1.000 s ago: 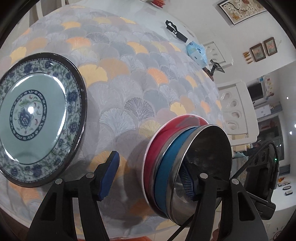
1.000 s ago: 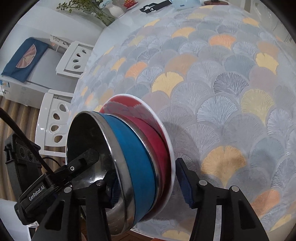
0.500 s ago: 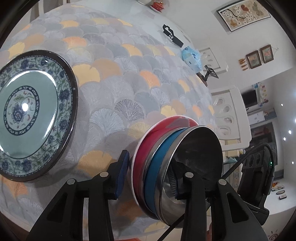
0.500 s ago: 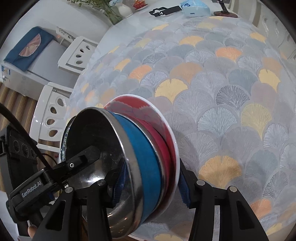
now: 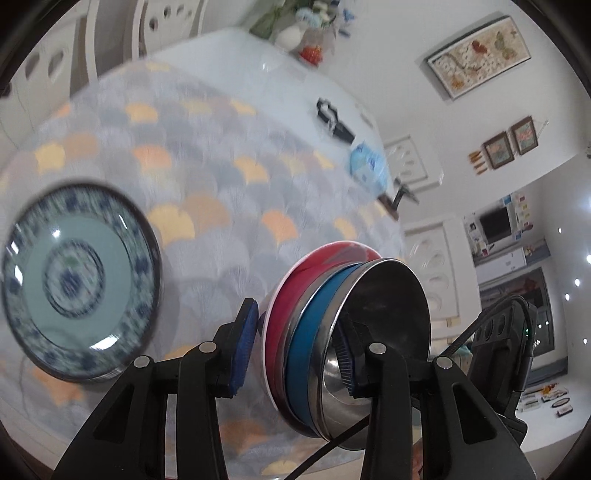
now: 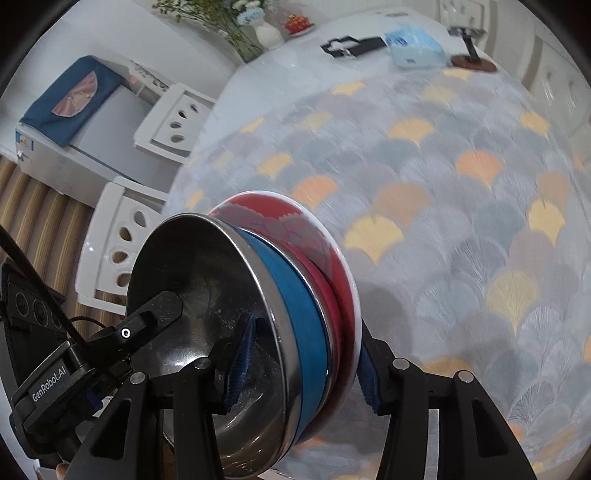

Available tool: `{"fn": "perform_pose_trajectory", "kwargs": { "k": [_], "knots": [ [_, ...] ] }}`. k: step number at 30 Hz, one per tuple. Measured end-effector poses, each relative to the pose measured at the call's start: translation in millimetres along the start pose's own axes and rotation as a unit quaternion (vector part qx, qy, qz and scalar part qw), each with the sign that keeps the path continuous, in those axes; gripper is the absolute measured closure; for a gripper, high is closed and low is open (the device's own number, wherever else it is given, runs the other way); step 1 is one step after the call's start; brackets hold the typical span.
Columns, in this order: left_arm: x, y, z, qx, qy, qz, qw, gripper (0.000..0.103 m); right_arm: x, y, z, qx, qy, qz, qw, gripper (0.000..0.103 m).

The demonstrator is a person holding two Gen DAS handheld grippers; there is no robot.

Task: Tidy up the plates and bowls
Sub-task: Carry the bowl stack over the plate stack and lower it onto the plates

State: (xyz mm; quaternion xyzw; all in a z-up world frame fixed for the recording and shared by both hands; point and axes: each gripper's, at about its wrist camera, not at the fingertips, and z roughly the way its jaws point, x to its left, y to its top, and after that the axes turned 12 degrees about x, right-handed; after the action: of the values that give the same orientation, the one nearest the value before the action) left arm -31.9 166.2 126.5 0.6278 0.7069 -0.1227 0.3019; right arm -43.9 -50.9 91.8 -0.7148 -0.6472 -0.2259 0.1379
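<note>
A stack hangs in the air above the tablecloth: a red plate with a white rim at the bottom and a steel bowl with a blue band on it. My left gripper is shut on one side, one pad under the plate and one inside the bowl. My right gripper is shut on the opposite side of the red plate and steel bowl in the same way. A blue-and-white patterned plate lies on the table to the left.
At the table's far end are a blue tissue pack, a black strap-like object, a small stand and a vase of flowers. White chairs stand around the table.
The left jaws came in onto the stack. Both grippers then rose with it, so the table and the patterned plate now look farther away and blurred.
</note>
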Motion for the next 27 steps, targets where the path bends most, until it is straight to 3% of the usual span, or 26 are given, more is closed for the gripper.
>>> {"fn": "perform_pose_trajectory", "kwargs": {
  "k": [6, 13, 19, 27],
  "knots": [
    [-2.2, 20.6, -64.5, -0.041, 0.030, 0.011, 0.9986, 0.068, 63.5, 18.9, -21.8, -0.019, 0.013, -0.032, 0.999, 0.053],
    [37.5, 41.9, -127.9, -0.074, 0.032, 0.020, 0.9965, 0.068, 140.6, 29.3, -16.7, -0.022, 0.038, -0.046, 0.998, 0.053],
    [98.7, 44.5, -131.4, -0.047, 0.053, 0.012, 0.9974, 0.068, 179.8, 25.4, 35.6, 0.008, 0.038, -0.034, 0.999, 0.052],
    [163.2, 41.2, -99.2, 0.023, 0.054, -0.017, 0.9981, 0.068, 183.1, 12.7, 110.9, 0.068, 0.008, 0.000, 0.998, 0.052]
  ]
}}
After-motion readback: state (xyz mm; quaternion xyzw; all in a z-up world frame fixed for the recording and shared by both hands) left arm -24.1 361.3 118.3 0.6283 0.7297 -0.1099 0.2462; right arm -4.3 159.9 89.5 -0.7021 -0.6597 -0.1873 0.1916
